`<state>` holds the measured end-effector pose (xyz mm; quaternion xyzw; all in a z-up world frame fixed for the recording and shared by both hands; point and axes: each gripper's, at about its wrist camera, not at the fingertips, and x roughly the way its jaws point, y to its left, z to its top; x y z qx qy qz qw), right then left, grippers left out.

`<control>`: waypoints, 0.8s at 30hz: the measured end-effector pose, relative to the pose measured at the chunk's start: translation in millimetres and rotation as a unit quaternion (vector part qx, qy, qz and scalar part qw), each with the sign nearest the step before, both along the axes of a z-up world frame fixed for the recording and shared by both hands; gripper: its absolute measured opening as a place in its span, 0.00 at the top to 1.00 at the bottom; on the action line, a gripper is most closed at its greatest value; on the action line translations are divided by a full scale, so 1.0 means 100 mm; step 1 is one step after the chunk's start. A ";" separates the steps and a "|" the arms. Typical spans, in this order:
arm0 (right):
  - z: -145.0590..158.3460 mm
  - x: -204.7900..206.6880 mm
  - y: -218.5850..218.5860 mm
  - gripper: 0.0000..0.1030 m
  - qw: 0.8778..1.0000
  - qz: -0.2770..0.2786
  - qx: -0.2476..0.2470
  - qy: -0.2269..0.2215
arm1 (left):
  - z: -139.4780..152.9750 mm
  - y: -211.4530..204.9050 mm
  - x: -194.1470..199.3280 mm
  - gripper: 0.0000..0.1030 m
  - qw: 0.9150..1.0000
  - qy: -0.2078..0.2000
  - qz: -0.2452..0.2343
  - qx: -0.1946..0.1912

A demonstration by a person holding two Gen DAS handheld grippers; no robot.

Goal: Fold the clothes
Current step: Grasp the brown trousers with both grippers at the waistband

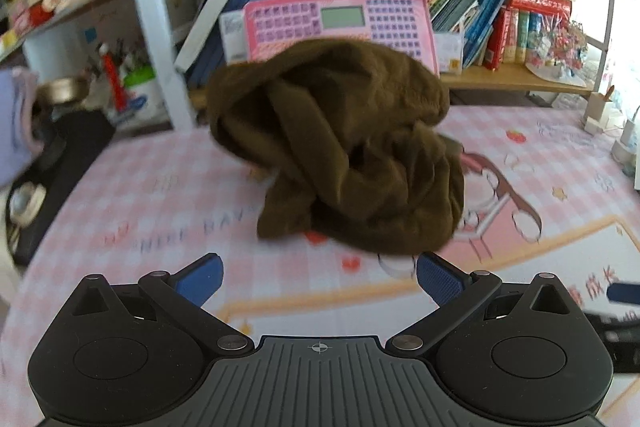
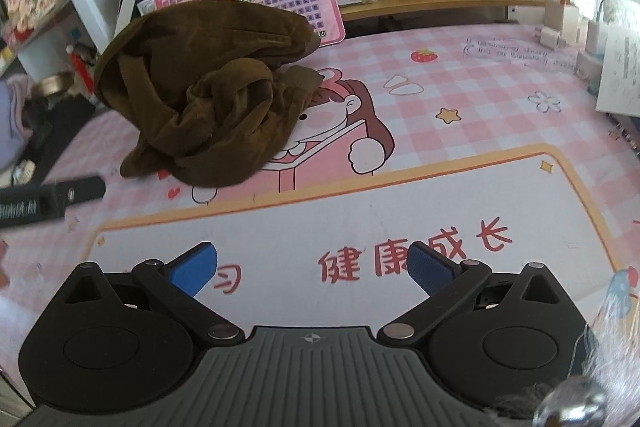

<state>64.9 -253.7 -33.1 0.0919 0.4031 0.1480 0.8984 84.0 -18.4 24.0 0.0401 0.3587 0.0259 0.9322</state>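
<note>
Crumpled brown garment [image 1: 344,151] lying in a heap on the pink checked mat [image 1: 132,195] that covers the counter, in front of a pink toy keyboard [image 1: 340,23] propped against the bookshelf [image 1: 516,79] at the far side. The left gripper [image 1: 320,277] hovers just near of the heap, fingers spread and holding nothing; the right gripper [image 2: 313,267] sits further to the right over the mat's white panel, likewise spread and empty, with the garment [image 2: 208,95] well to its far left. No edge, hem or sleeve can be told apart in the bundle. Risk, as judged: a pinch taken blindly may catch several layers at once, so the cloth lifts as a twisted knot, not spreading flat; dragging it may also nudge the keyboard.
</note>
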 end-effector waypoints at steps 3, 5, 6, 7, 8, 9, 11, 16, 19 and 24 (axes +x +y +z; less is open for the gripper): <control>0.02 0.10 -0.05 0.01 1.000 0.003 0.022 0.009 | 0.08 -0.07 0.24 0.00 0.999 -0.001 -0.017 0.034; 0.05 0.15 -0.08 0.01 0.999 0.004 0.036 0.010 | 0.12 -0.14 0.37 0.00 0.998 -0.005 -0.034 0.060; 0.07 0.18 -0.09 0.01 0.999 0.004 0.044 0.011 | 0.14 -0.16 0.44 0.00 0.997 -0.009 -0.042 0.071; 0.08 0.21 -0.10 0.01 0.999 0.004 0.052 0.011 | 0.17 -0.18 0.51 0.00 0.995 -0.012 -0.049 0.081; 0.08 0.22 -0.11 0.01 0.998 0.003 0.055 0.012 | 0.20 -0.19 0.58 0.00 0.994 -0.018 -0.056 0.089; 0.09 0.24 -0.13 0.01 0.998 0.001 0.059 0.013 | 0.22 -0.19 0.65 0.00 0.993 -0.024 -0.062 0.096; 0.10 0.26 -0.15 0.01 0.998 -0.001 0.065 0.014 | 0.27 -0.19 0.80 0.00 0.990 -0.039 -0.078 0.113; 0.04 0.28 -0.23 0.01 0.997 -0.012 0.067 0.029 | 0.35 -0.20 1.19 0.00 0.976 -0.062 -0.122 0.169; 0.01 0.27 -0.28 0.01 0.997 -0.019 0.066 0.034 | 0.30 -0.21 1.41 0.00 0.967 -0.051 -0.147 0.203; 0.00 0.21 -0.35 0.01 0.997 -0.025 0.063 0.040 | 0.09 -0.13 1.61 0.01 0.960 -0.007 -0.173 0.219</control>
